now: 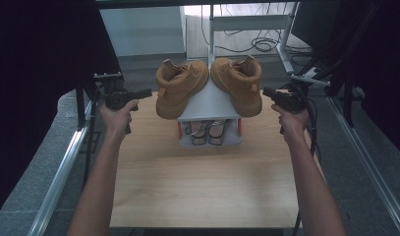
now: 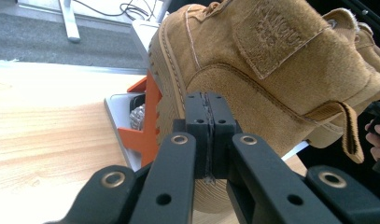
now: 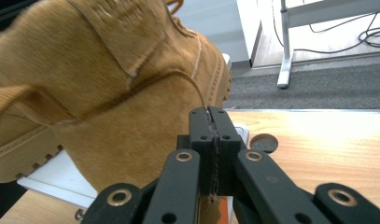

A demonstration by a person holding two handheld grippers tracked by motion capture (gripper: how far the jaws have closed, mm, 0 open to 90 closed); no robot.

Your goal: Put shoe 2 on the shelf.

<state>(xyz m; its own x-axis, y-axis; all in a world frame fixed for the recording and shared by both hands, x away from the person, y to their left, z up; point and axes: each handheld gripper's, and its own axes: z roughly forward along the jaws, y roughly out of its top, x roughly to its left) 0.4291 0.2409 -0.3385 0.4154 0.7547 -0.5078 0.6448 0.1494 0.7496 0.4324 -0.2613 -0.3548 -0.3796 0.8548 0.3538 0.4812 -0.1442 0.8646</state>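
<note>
Left boot (image 2: 271, 88) hides most of the rack (image 2: 143, 126) in the left gripper view, its toe cut off at the top edge. Right boot (image 3: 108, 102) blurs at the frame's left. Sandals (image 1: 207, 133) sit half-hidden under the rack's top shelf.

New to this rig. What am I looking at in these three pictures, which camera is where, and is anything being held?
No robot arm here: a person holds a hand-operated two-jaw gripper in each hand. The high view looks down from above the person's side of the wooden table, with the left gripper at the left and the right gripper at the right. The other two pictures come from cameras riding on each gripper, looking along its black jaws.

On the table stands a small grey shoe rack. Two tan suede boots rest on its top: the left boot and the right boot. A pair of sandals sits on the shelf below.

Both grippers are shut, jaws pressed together with nothing between them, each pointing at the boot on its side. Nothing is held.
</note>
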